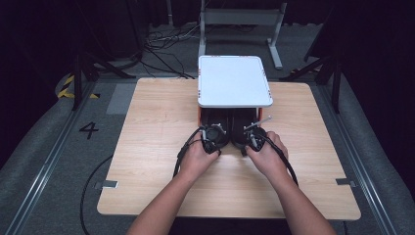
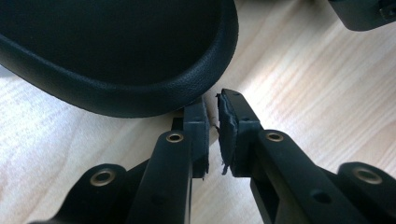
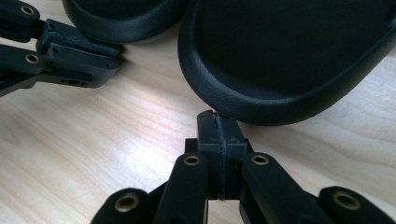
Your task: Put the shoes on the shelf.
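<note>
Two black shoes lie side by side on the wooden table [image 1: 156, 122], their toes under a raised white platform [image 1: 234, 81]. The left shoe [image 1: 215, 128] has its rounded leather heel [image 2: 116, 56] just ahead of my left gripper [image 2: 212, 107], whose pads stand a narrow slit apart with nothing between them. My right gripper [image 3: 215, 116] is shut, pads pressed together and empty, its tip at the heel rim of the right shoe [image 3: 289, 56]. In the high view both hands hold the left gripper [image 1: 213, 136] and the right gripper [image 1: 254, 136] close behind the heels.
The white platform stands on short orange legs [image 1: 198, 117] at the table's far middle. The left gripper [image 3: 60, 51] lies close at the upper left of the right gripper view. Bare wood stretches to both sides and toward the near edge [image 1: 225, 215]. Cables trail from both grippers.
</note>
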